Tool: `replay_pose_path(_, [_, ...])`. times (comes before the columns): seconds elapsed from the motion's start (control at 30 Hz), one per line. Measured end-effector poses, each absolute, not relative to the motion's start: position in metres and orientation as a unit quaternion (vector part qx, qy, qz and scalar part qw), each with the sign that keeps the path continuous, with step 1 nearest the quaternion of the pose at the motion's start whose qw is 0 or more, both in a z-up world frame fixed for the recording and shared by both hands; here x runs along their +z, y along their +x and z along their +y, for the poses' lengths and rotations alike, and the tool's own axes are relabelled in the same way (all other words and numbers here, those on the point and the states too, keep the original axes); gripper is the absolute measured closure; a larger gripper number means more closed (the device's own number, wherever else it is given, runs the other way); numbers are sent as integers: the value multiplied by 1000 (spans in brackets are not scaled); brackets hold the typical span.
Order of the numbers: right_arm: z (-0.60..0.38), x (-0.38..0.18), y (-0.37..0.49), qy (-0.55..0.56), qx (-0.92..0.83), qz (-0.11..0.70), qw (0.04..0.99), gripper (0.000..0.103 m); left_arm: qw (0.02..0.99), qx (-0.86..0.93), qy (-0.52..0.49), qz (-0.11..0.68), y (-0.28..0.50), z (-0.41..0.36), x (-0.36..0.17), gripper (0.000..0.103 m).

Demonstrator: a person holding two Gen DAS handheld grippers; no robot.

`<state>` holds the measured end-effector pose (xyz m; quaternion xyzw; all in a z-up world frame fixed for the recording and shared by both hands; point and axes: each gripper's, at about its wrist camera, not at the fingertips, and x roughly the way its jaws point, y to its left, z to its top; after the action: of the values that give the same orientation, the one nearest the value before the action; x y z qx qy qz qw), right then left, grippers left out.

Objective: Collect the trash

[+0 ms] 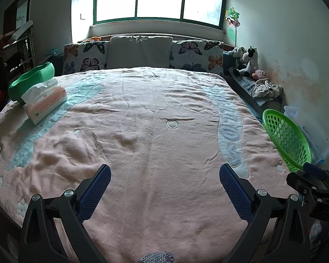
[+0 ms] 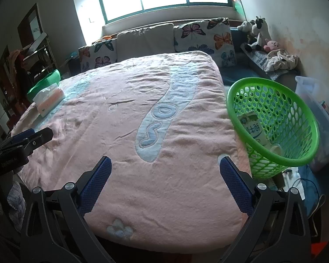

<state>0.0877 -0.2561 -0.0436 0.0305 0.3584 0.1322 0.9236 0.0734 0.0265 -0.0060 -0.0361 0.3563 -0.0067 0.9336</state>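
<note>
- While nothing is held, the left gripper (image 1: 164, 188) and right gripper (image 2: 164, 184) hang over the pink fluffy blanket (image 2: 129, 114), jaws spread wide.
- The pink soft tissue pack (image 1: 45, 103) lies upper left; grabbing it by mistake seems possible.
- The white-and-green milk carton (image 2: 253, 129) stands inside the green plastic holey basket (image 2: 296, 157), right; a bump might tip it.

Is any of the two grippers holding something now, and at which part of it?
Nothing is held. The left gripper and the right gripper both stand open and empty above the pink textured blanket.
</note>
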Motion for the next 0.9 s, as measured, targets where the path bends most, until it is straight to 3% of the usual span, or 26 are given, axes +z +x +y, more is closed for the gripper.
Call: replay_pose_path(0.9, [-257, -47, 89, 31, 130, 362, 923, 5, 931, 0, -35, 363, 74, 26, -10, 7])
